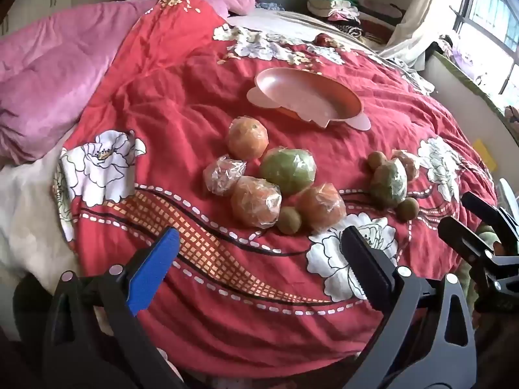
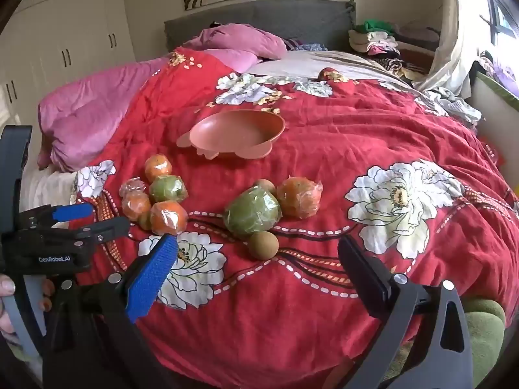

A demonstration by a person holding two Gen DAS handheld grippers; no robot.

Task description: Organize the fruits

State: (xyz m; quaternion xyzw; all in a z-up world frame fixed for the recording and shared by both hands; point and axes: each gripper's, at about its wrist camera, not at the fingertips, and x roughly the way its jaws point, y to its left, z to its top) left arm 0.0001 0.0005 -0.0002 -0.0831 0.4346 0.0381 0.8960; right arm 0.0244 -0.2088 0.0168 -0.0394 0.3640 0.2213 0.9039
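Note:
Several plastic-wrapped fruits lie on a red floral bedspread [image 1: 194, 97]. A left cluster holds wrapped oranges [image 1: 248, 141], a green fruit [image 1: 288, 170] and a small brown fruit [image 1: 289, 220]. A right cluster holds a green fruit [image 2: 252, 212], an orange [image 2: 299, 197] and a small brown fruit [image 2: 263, 245]. An empty pink bowl [image 1: 308, 95] sits behind them; it also shows in the right wrist view [image 2: 236, 133]. My left gripper [image 1: 259, 249] is open and empty, in front of the left cluster. My right gripper [image 2: 259, 259] is open and empty, just in front of the brown fruit.
A pink quilt [image 1: 65, 74] is bunched at the left side of the bed. Piled clothes [image 2: 373, 40] lie at the far right by the headboard. A small red object [image 2: 328, 74] lies far back. A window [image 1: 486, 16] is on the right. White wardrobes [image 2: 65, 39] stand at left.

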